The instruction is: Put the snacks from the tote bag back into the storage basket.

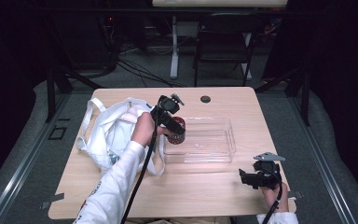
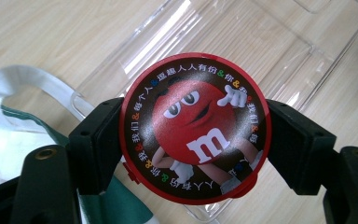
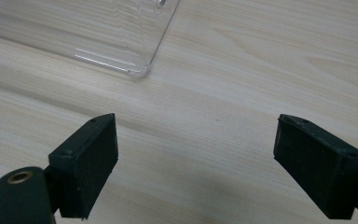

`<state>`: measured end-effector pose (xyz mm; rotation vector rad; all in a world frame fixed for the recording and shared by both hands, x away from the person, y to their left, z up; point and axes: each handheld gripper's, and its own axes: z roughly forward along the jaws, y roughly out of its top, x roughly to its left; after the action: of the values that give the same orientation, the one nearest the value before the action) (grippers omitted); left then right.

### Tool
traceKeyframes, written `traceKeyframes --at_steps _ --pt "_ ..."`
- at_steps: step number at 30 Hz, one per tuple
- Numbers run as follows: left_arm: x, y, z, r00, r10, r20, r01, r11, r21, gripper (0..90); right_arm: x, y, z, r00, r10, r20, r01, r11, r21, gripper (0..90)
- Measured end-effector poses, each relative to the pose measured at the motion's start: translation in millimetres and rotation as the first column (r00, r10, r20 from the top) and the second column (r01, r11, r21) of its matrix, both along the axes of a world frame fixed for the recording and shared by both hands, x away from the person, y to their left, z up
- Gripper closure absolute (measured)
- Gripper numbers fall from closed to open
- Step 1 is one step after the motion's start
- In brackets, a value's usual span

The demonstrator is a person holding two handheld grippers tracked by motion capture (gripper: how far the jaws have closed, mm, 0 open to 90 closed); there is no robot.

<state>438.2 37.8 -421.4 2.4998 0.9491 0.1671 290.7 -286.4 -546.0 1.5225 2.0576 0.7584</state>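
Note:
My left gripper is shut on a round red candy tin whose lid shows a red cartoon candy figure ringed with small coloured writing. The tin hangs over the left end of a clear plastic tray, both black pads pressing its sides. In the left gripper view the tray lies right below the tin. My right gripper rests near the table's front right with its jaws wide apart and nothing between them. The right gripper view looks down on bare wood, a corner of the tray at top left.
A white cloth bag with long handles lies on the left half of the table, its green lining under my left gripper. A small dark disc sits near the far edge. A folding chair stands beyond the table.

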Motion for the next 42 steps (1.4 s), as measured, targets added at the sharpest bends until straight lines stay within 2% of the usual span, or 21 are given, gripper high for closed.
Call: traceKeyframes --at_steps 4,11,23,26,29,33,42 --pt "0.6 -1.5 -6.2 0.9998 0.001 -0.019 -0.001 1.0 0.002 25.9 0.0 -0.1 0.0 1.0 0.0 0.001 0.0 1.0 0.0 13.2" --pt "1.3 -2.1 -18.8 0.9997 0.004 -0.023 -0.004 1.0 -0.001 25.9 -0.2 0.5 0.2 1.0 -0.001 0.003 0.001 1.0 -0.001 13.2" --pt "-1.5 -0.3 -48.1 0.9963 0.043 -0.074 -0.043 0.9991 0.003 25.9 0.0 0.6 0.2 1.0 0.004 -0.002 -0.004 1.0 -0.005 13.2" --pt "-1.9 -2.0 -53.7 0.9953 0.039 -0.089 -0.038 0.9992 0.014 25.9 0.1 0.5 0.0 1.0 0.004 -0.001 -0.004 1.0 -0.005 13.2" --pt "-3.7 -4.0 -59.1 0.9949 0.045 -0.09 -0.044 0.999 0.008 25.9 0.0 0.6 0.0 1.0 0.003 -0.001 -0.003 1.0 -0.006 13.2" --pt "-5.6 -5.9 -64.4 0.9951 0.042 -0.089 -0.039 0.9985 0.038 25.9 -0.3 0.8 -0.1 1.0 0.001 0.003 -0.001 1.0 -0.004 13.2" --pt "-7.1 -7.9 -73.8 0.9954 0.049 -0.082 -0.043 0.9967 0.068 25.9 -0.2 0.9 0.2 1.0 0.004 0.0 -0.004 1.0 -0.006 13.2"
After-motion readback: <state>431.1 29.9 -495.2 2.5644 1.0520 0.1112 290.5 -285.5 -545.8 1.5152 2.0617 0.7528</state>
